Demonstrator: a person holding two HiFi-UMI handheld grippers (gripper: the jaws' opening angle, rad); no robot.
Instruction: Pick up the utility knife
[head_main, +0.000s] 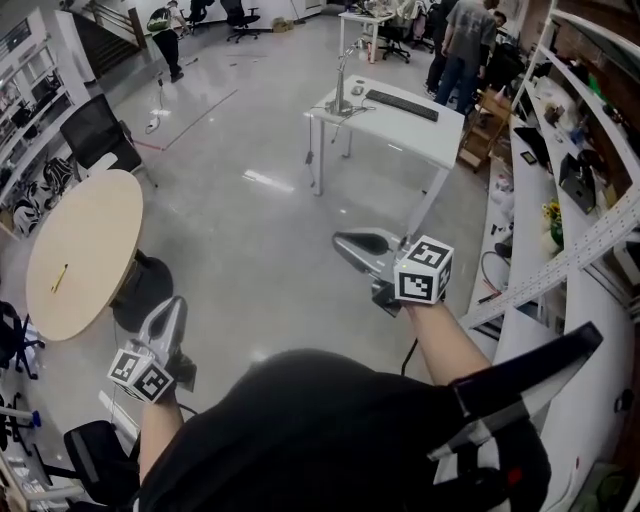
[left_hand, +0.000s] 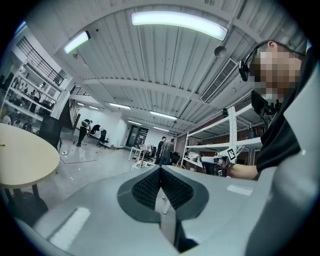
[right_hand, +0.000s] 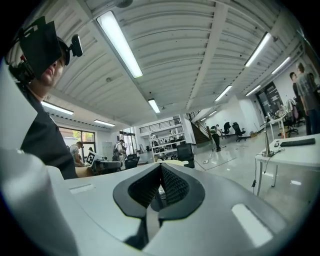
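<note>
No utility knife can be made out for certain; a small yellow item (head_main: 60, 278) lies on the round wooden table (head_main: 85, 250) at the left, too small to identify. My left gripper (head_main: 176, 304) is held low at the left, near that table's edge, with its jaws closed together and nothing between them (left_hand: 160, 170). My right gripper (head_main: 345, 242) is held out in front over the bare floor, pointing left, also shut and empty (right_hand: 161, 167). Both are level and in mid-air, touching nothing.
A white desk (head_main: 395, 120) with a keyboard stands ahead. White shelving and a workbench (head_main: 560, 190) run along the right. Office chairs (head_main: 100, 135) and people (head_main: 465, 45) are at the far side. A dark round stool (head_main: 140, 290) sits beside the round table.
</note>
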